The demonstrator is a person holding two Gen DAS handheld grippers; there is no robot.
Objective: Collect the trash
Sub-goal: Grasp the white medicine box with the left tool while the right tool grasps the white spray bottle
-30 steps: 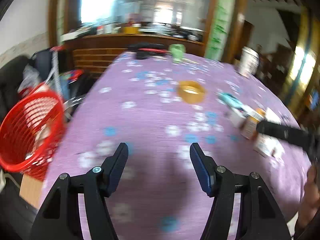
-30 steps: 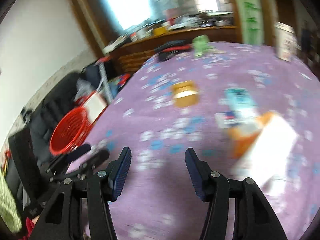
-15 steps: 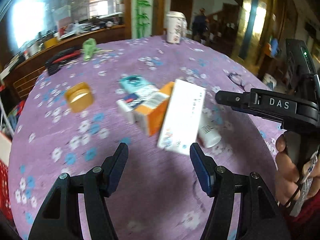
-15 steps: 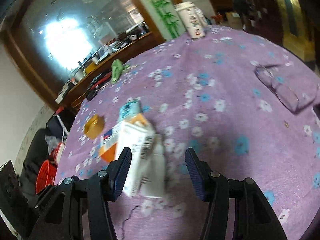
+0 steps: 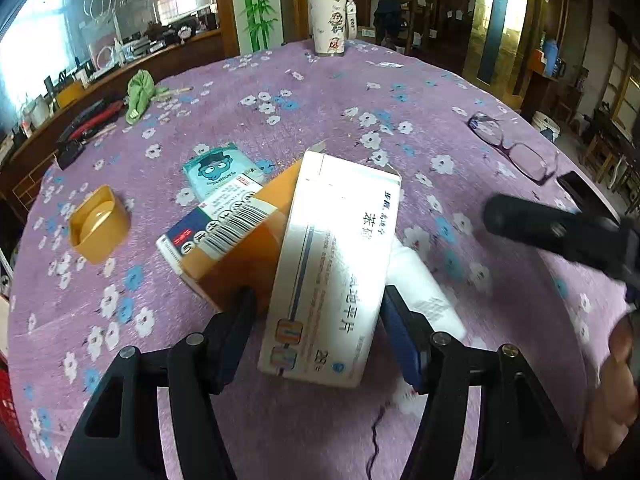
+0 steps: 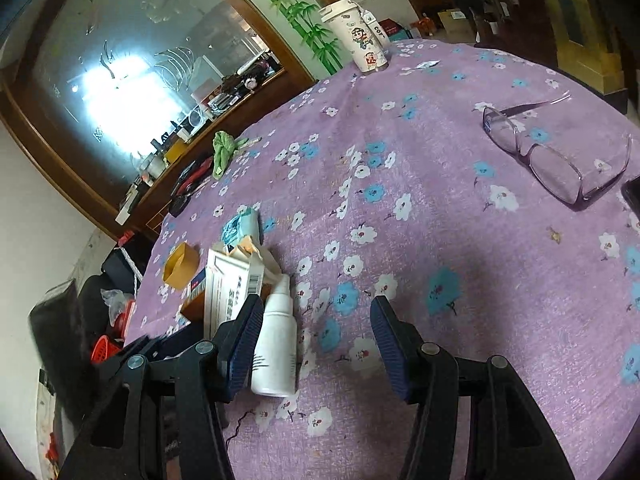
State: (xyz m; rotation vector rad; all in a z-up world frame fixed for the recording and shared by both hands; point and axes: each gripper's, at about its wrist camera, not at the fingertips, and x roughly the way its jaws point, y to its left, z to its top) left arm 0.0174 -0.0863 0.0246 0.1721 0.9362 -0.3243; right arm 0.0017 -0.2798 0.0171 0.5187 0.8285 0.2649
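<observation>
Left wrist view: the left gripper [image 5: 316,328] straddles the near end of a white box [image 5: 336,272]. Its jaws are closing with the box between them; the right pad sits at the box's edge, while a sliver of gap shows on the left, so the box does not look clamped yet. The box leans across an orange box [image 5: 236,248], which lies against a small teal packet [image 5: 218,170]. A white spray bottle [image 5: 420,284] lies just beside the white box, partly under it, and a yellow cap [image 5: 98,228] sits a little apart to the left.

In the right wrist view the right gripper [image 6: 316,336] hangs about half open and holds nothing; its left finger lies right beside the spray bottle [image 6: 276,344], and bare purple tablecloth [image 6: 440,200] shows between the fingers.

Judging by this, collecting is at an early stage: all the boxes, the packet, the bottle and the cap lie on the table, nothing is lifted. A red basket [image 6: 105,350] shows beyond the table edge, likely the bin. Glasses [image 6: 556,160] and a paper cup [image 6: 364,36] stand well apart.
</observation>
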